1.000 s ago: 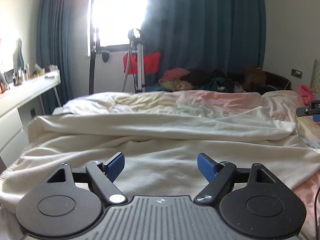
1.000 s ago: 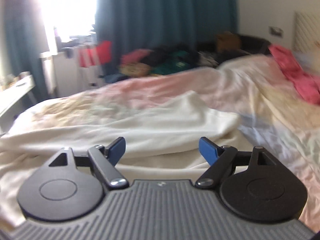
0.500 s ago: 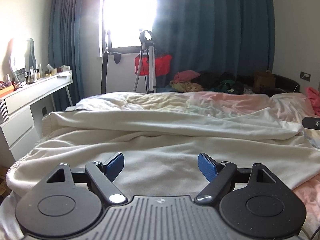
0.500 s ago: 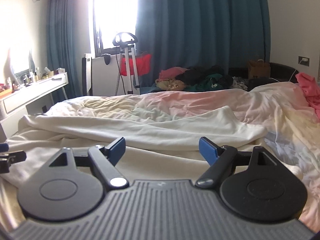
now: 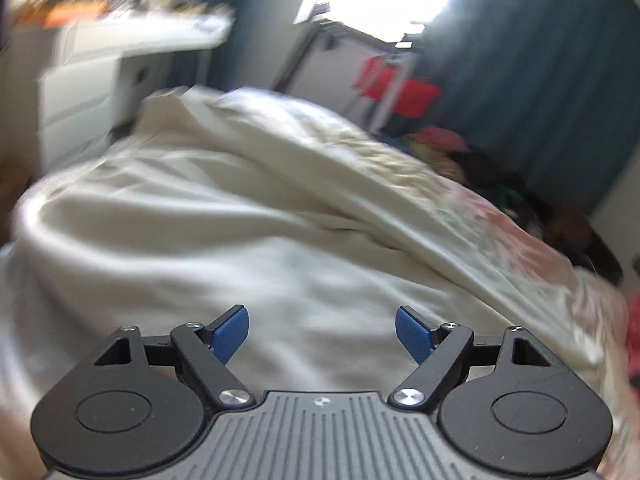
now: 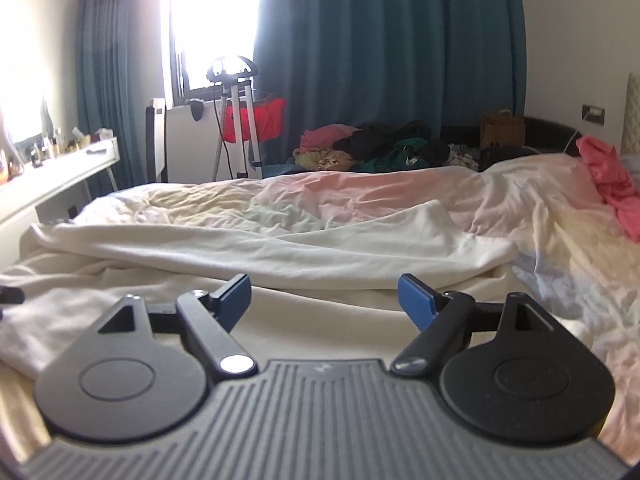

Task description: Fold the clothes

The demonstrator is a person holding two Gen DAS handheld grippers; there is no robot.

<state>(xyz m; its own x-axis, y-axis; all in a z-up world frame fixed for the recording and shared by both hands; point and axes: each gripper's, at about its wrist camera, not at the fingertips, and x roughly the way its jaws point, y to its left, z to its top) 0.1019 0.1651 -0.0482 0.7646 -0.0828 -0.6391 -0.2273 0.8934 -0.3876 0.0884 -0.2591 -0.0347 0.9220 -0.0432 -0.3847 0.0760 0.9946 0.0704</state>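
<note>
Left gripper: jaws spread wide, blue ribbed pads empty, poised above the cream garment. Right gripper: jaws likewise apart and holding nothing, pads just over the same cloth.

Change from half a second ago: the left view, then level and sharp, is now tilted and smeared by motion, with the white desk swung into its upper left corner. The right view is nearly unchanged. Judged from this, the left gripper is swinging toward the garment's left edge, probably to find a hem or corner; the blur leaves the exact target uncertain. No fold appears started, and neither gripper has cloth.

Materials: the garment is a soft, matte, cream knit lying in long shallow ridges, one layer lapped over another, spread across the near part of the bed. Beneath it lies a thin, finely crumpled pastel duvet in pink, yellow and pale green. A coral-pink garment lies bunched at the right. Beyond the bed are a mixed clothes heap, a metal stand and heavy teal curtains.
</note>
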